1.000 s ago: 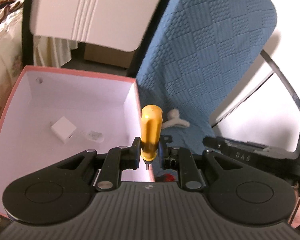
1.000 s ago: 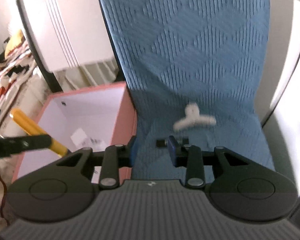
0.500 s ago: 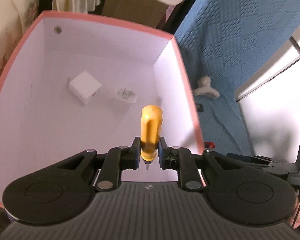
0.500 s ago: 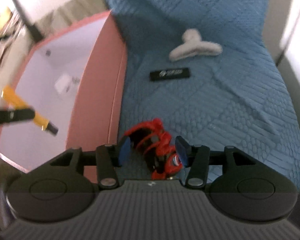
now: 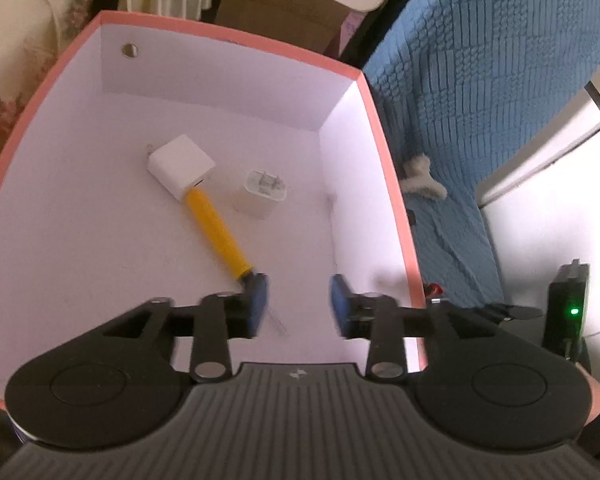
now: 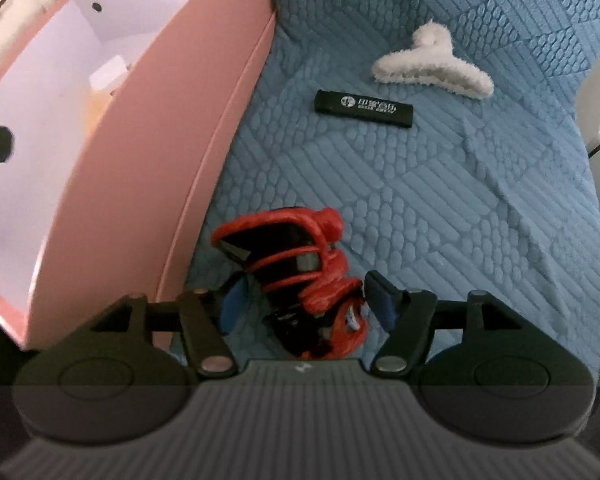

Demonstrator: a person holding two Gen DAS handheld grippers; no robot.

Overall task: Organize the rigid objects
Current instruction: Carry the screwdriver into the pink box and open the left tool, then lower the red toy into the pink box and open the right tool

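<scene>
My left gripper (image 5: 299, 306) is open and empty above the pink box (image 5: 228, 42). The yellow-handled screwdriver (image 5: 218, 233) lies on the box's white floor, handle end against a white charger cube (image 5: 180, 166), next to a second white plug adapter (image 5: 260, 194). My right gripper (image 6: 304, 306) is open, low over the blue cushion, its jaws either side of a red and black toy (image 6: 300, 268) without closing on it. A black flat stick (image 6: 364, 109) and a fluffy white hair claw (image 6: 432, 64) lie further back.
The pink box's outer wall (image 6: 148, 168) stands just left of the red toy. The blue quilted chair cushion (image 6: 480, 208) has a white surface to its right. A floral fabric (image 5: 16, 40) lies left of the box.
My left gripper opened and released the screwdriver, which now lies on the box floor. My right gripper came down from facing the chair back and now straddles the red toy.
</scene>
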